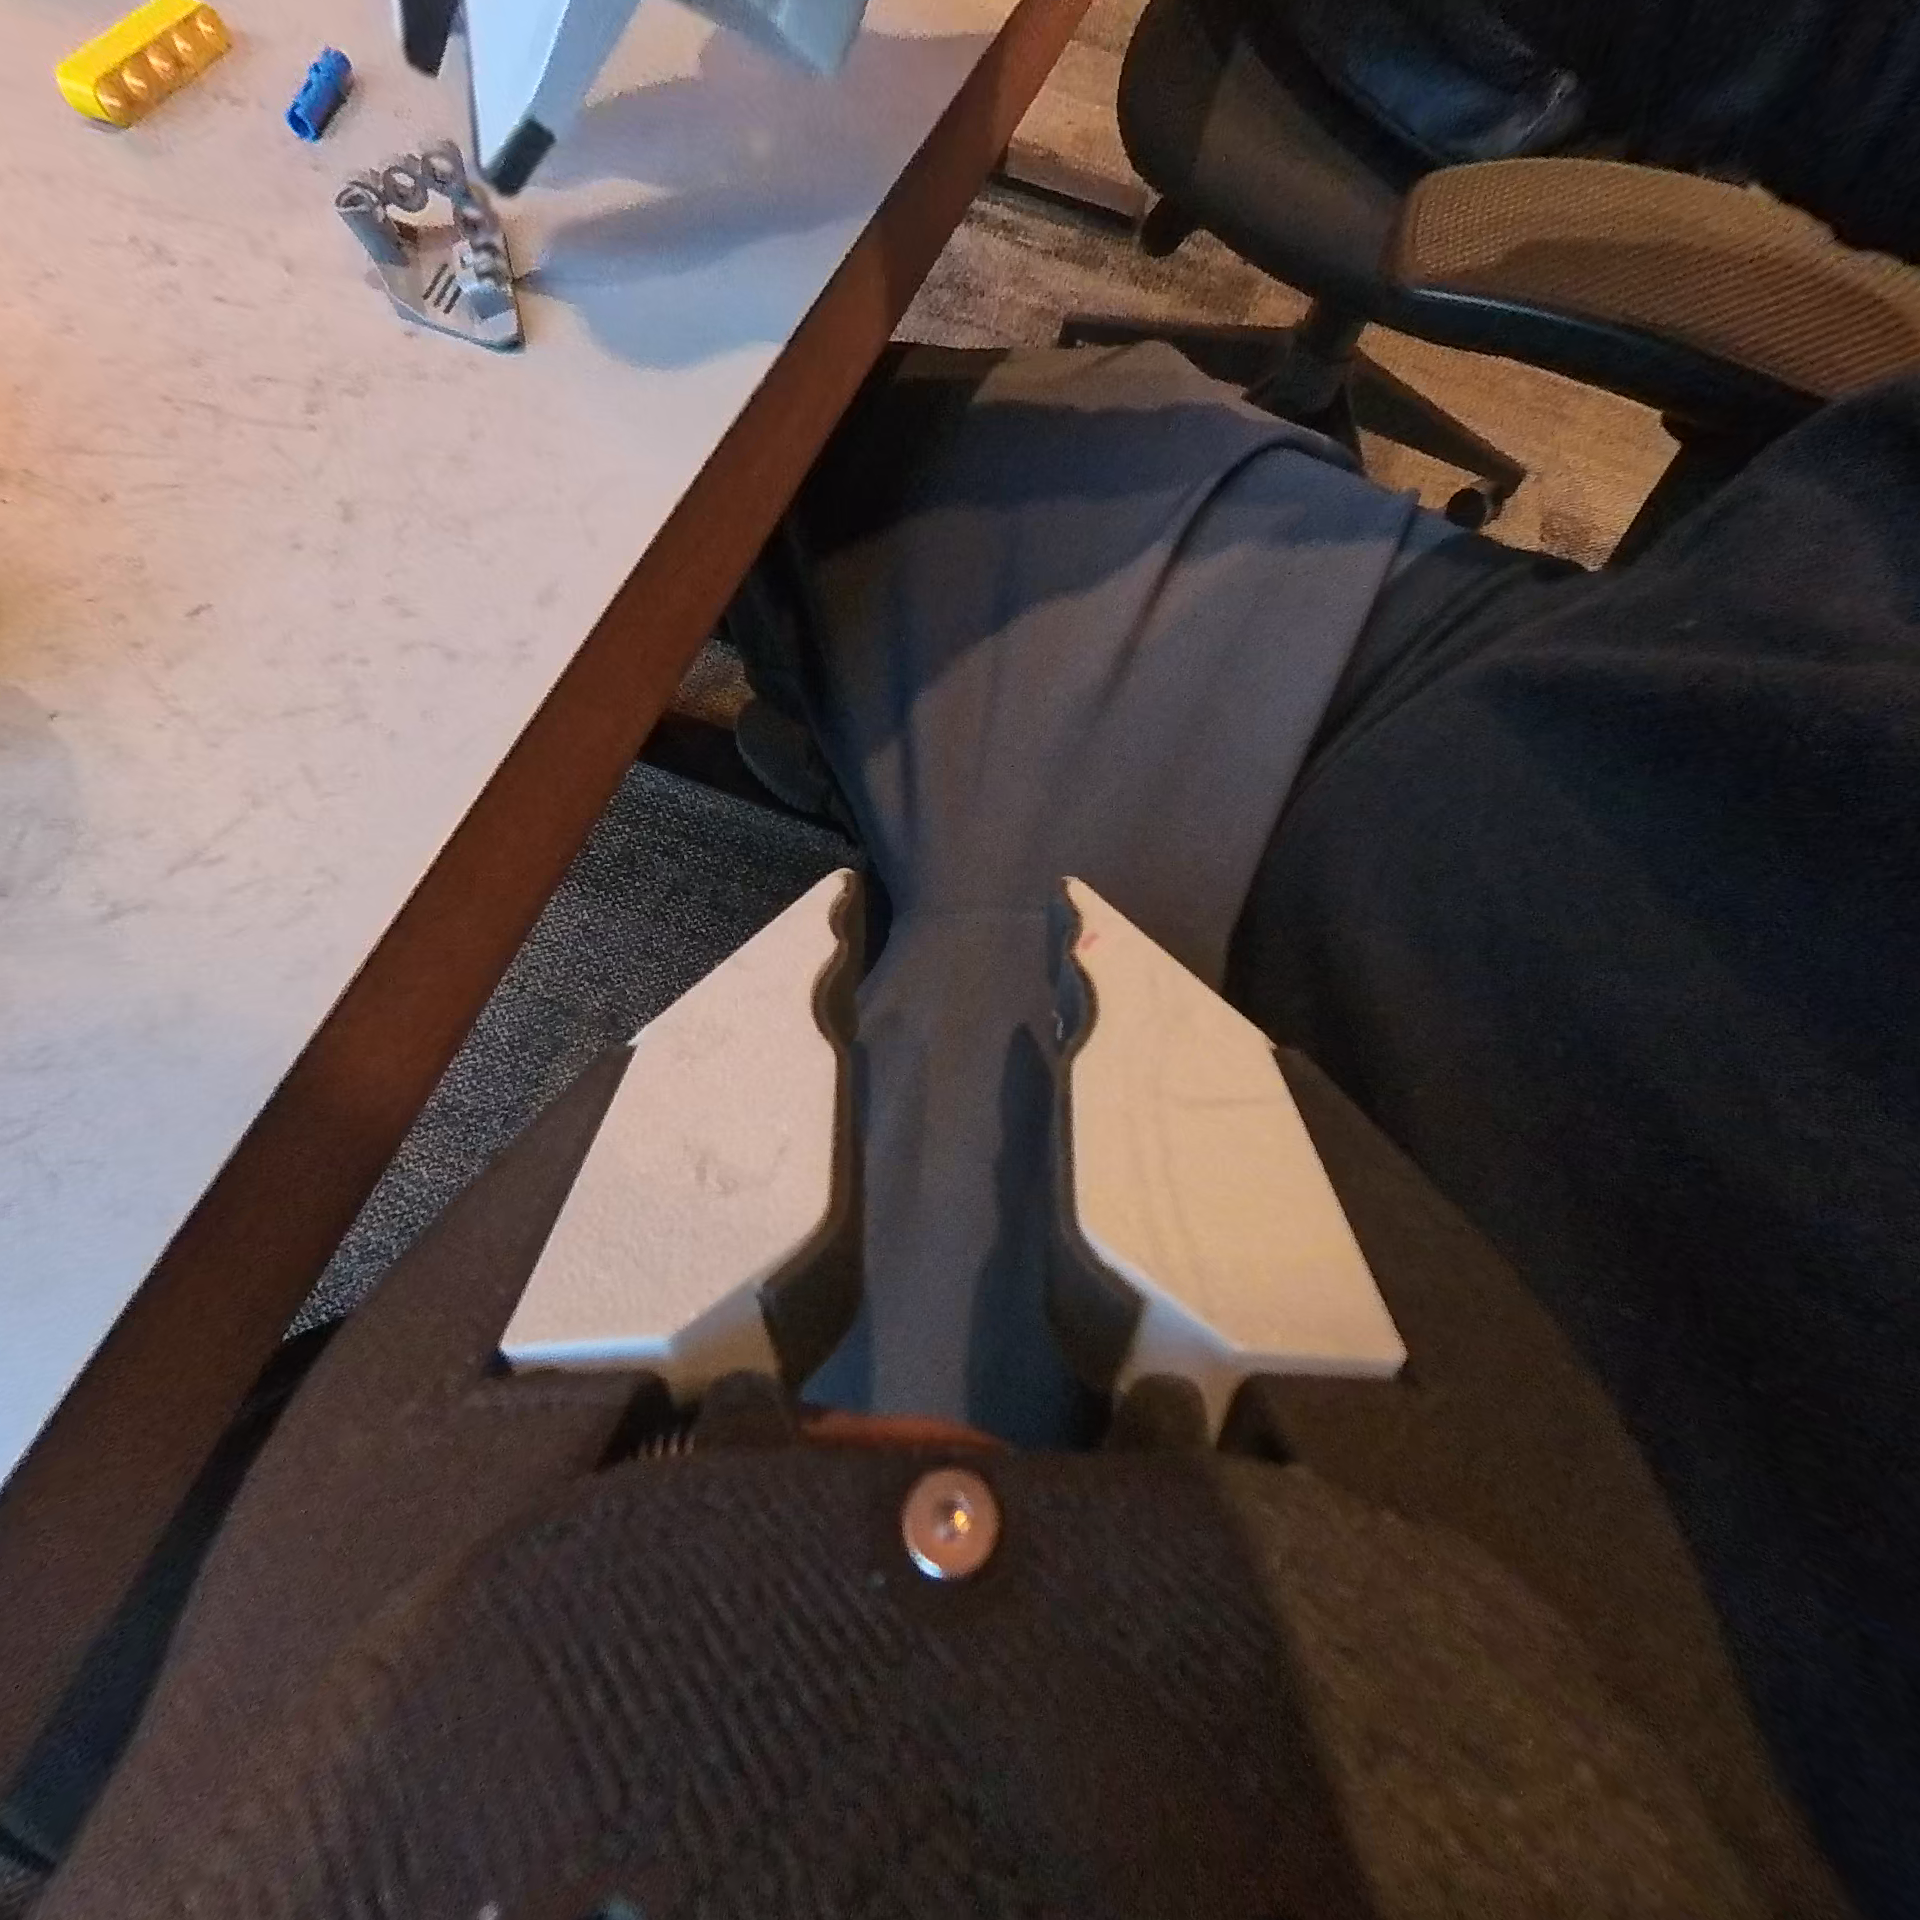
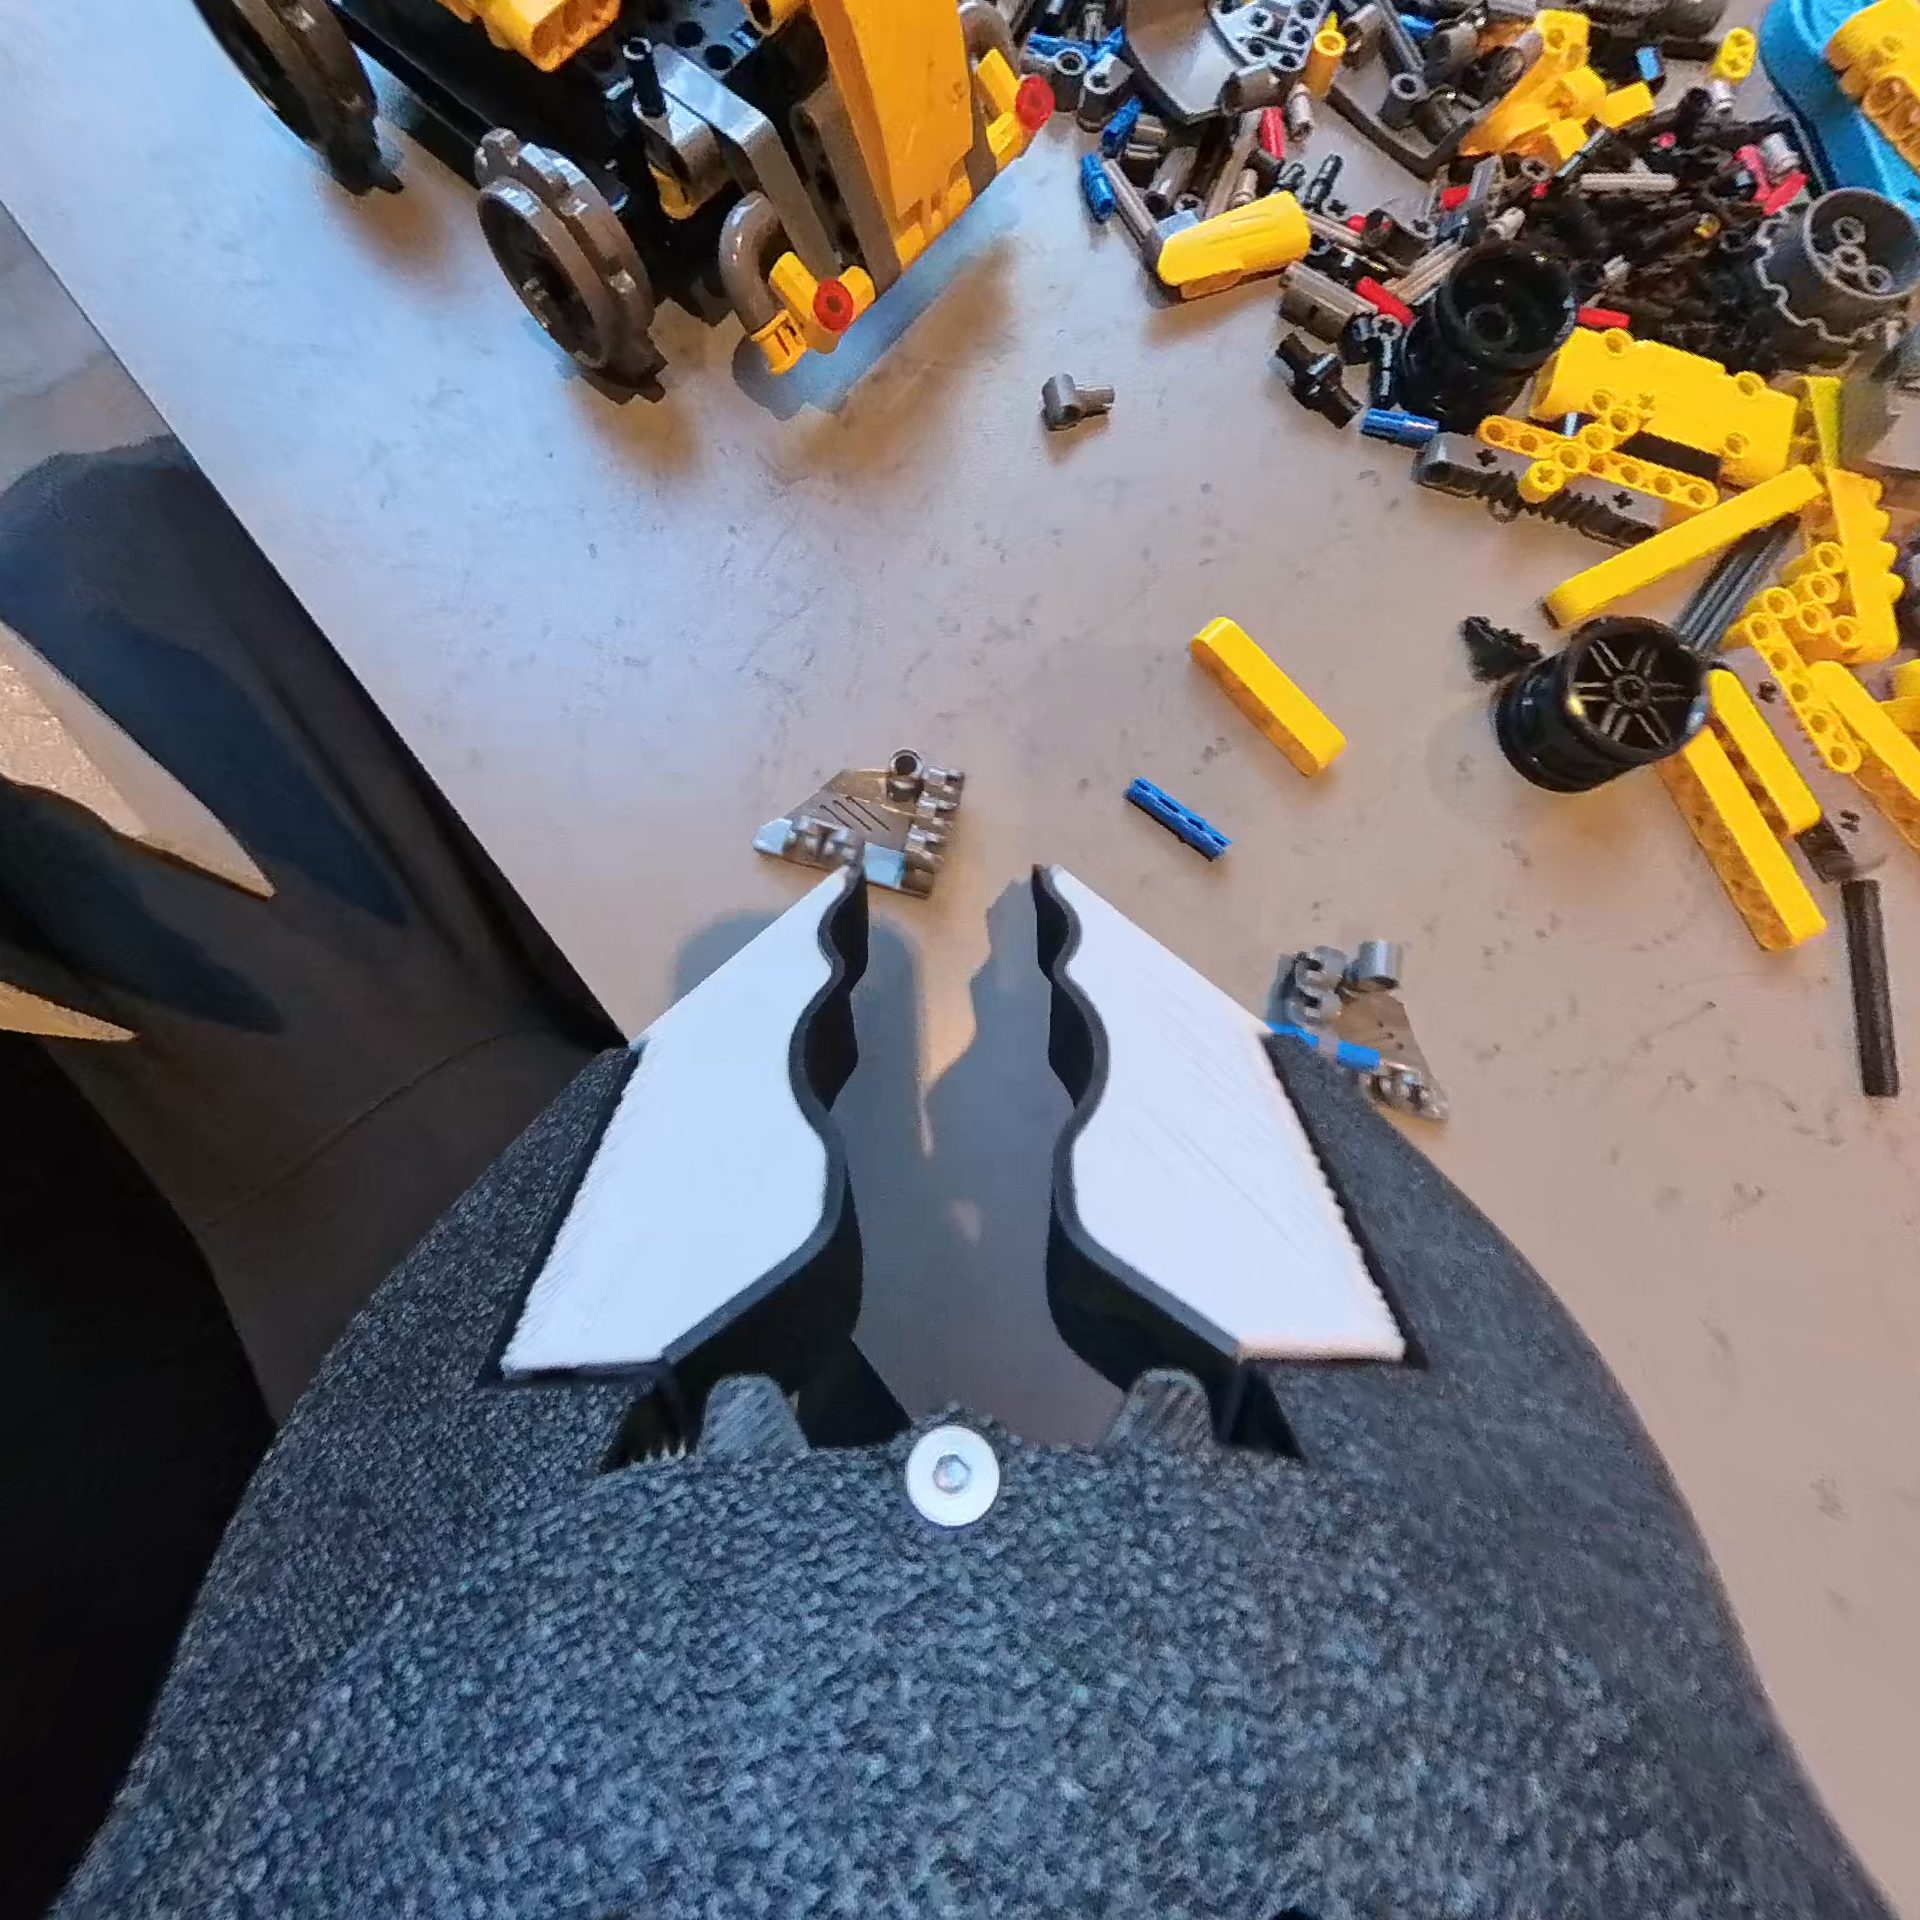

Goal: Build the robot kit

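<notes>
My right gripper is open and empty, low over the table. Just ahead of its left fingertip lies a grey toy-brick panel piece. A small blue pin and a yellow beam lie ahead to the right. A second grey panel piece lies beside its right finger. My left gripper is open and empty, held off the table over a person's grey trouser leg. Far off in the left wrist view lie the grey panel, the blue pin and a yellow beam.
A half-built yellow and black toy vehicle stands at the back of the table. A heap of loose yellow, black and grey parts and wheels fills the back right. The table's brown edge runs diagonally. An office chair stands behind. My right gripper is the nearer one to the small blue pin: about 4 centimetres, against 20 centimetres. Look for it in the left wrist view too.
</notes>
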Tool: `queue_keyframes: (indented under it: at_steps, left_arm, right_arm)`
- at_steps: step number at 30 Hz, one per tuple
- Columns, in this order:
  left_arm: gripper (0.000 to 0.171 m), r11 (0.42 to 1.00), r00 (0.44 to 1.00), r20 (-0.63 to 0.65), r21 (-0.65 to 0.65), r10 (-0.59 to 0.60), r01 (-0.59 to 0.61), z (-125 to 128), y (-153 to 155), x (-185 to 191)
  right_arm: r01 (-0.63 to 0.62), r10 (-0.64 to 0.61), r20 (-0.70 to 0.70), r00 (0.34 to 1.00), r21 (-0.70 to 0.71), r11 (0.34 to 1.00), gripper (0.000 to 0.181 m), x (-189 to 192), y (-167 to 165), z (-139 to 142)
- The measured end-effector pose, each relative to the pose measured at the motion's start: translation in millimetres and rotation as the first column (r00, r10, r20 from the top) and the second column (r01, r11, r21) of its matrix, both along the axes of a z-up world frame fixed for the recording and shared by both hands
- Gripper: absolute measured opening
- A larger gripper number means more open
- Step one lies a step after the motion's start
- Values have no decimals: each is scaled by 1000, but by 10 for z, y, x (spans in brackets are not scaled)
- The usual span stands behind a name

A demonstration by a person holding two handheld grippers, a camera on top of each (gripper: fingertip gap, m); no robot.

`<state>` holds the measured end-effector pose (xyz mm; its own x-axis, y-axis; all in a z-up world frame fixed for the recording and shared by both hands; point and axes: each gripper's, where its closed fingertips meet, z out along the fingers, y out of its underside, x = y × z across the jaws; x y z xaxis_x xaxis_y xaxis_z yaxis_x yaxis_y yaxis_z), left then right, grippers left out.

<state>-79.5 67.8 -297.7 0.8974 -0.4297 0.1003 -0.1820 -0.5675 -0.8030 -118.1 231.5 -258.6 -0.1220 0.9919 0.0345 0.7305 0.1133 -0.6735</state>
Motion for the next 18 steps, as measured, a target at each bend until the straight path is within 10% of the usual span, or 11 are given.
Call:
queue_keyframes:
  at_steps: [18]
  left_arm:
    - [33, 1000, 1000, -6, -13, 4, -4, -36, 3, -5]
  right_arm:
    - [-16, 17, -14, 1000, 42, 999, 42, -221, -140, -101]
